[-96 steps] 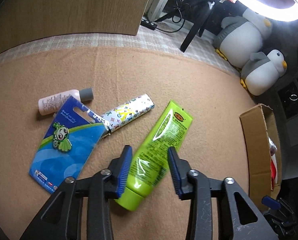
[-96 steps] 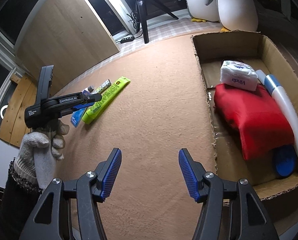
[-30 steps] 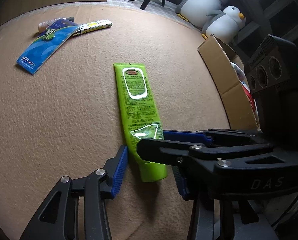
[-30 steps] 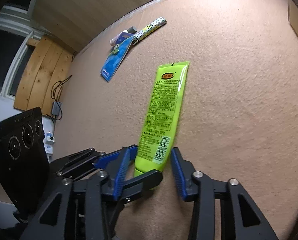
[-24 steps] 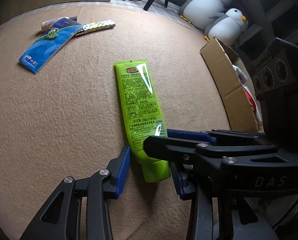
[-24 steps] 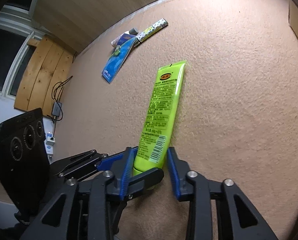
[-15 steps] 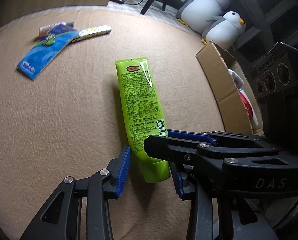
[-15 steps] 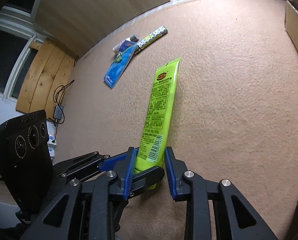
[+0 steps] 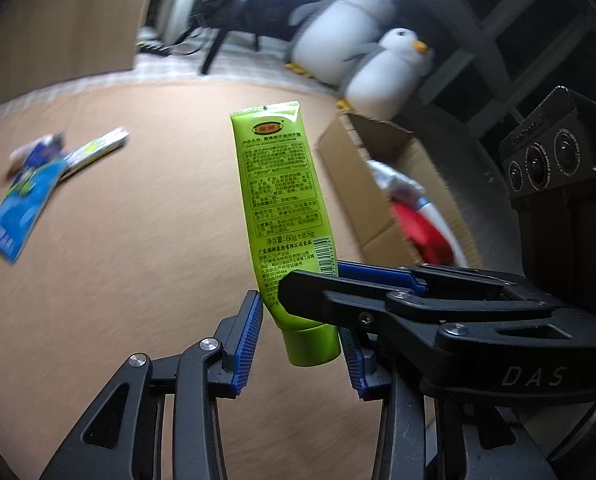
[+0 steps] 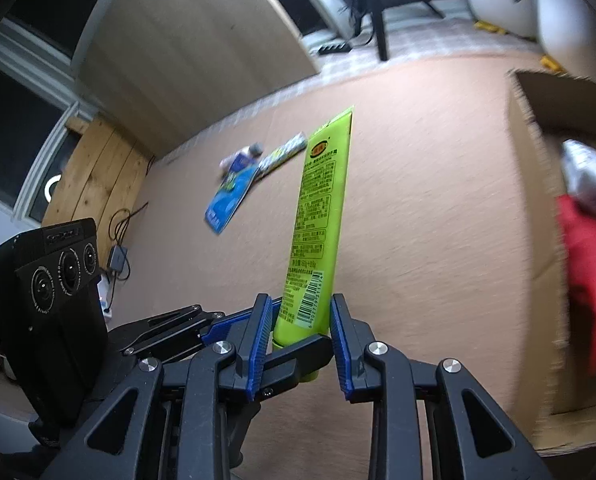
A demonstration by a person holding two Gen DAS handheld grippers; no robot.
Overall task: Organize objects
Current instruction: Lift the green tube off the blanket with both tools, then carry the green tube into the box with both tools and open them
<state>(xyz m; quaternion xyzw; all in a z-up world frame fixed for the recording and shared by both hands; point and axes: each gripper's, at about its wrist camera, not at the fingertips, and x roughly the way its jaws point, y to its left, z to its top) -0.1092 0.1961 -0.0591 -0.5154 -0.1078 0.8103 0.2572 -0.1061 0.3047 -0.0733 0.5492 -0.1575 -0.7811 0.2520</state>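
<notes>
Above the tan mat point(image 9: 137, 220), one green tube point(image 9: 281, 200) — pinched by both the left gripper point(image 9: 302, 340) and right gripper point(image 10: 298, 336).

Tube cap point(image 9: 312, 342) partly hidden behind right fingers point(image 9: 378, 274); blue card point(image 9: 21, 204) blurred.

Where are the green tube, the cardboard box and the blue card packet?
green tube point(image 9: 281, 196), left wrist view, printed middle.
cardboard box point(image 9: 350, 168), left wrist view, near side wall.
blue card packet point(image 10: 230, 196), right wrist view, its face.
</notes>
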